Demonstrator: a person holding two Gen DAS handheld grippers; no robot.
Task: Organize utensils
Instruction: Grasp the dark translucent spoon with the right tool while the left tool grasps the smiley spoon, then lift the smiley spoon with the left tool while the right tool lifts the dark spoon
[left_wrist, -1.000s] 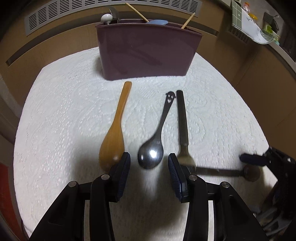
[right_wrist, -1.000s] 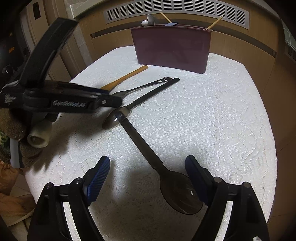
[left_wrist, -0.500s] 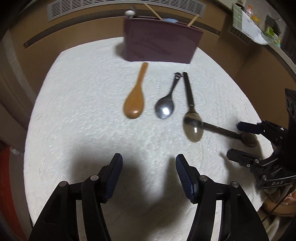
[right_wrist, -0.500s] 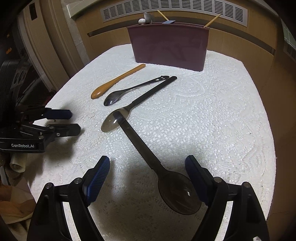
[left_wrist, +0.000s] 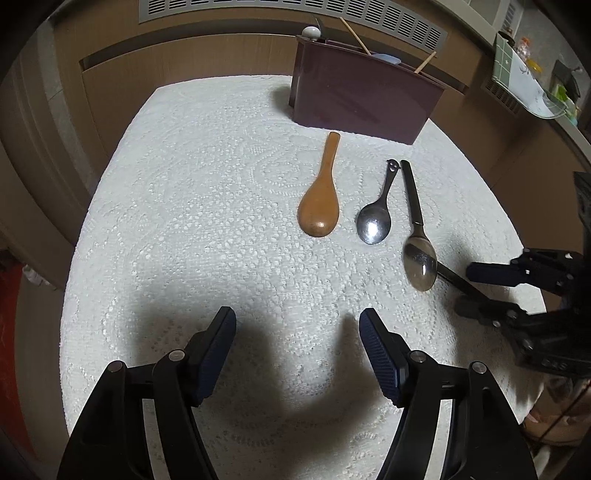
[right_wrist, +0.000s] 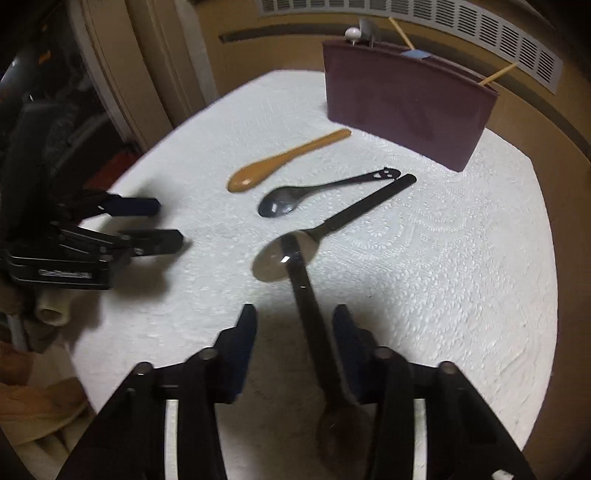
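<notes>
The right gripper (right_wrist: 293, 339), at the bottom of its own view, has just been closing its jaws around the handle of the dark ladle (right_wrist: 308, 306); whether the pads are pressing yet is unclear, since the frame is blurred. The ladle's handle tip is lying across a black-handled spoon (right_wrist: 328, 225) at mid-frame on the lace-covered worktop (left_wrist: 192, 206). The left gripper (left_wrist: 297, 332) is hovering over bare cloth, jaws just widened and empty. A wooden rice paddle (left_wrist: 320, 201) and a smiley-handled spoon (left_wrist: 376, 218) are lying below the maroon utensil holder (left_wrist: 362, 96).

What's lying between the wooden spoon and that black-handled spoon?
The small metal spoon with a smiley cut-out handle lies between the wooden spoon and the black-handled spoon; the left wrist view shows it best.
</notes>
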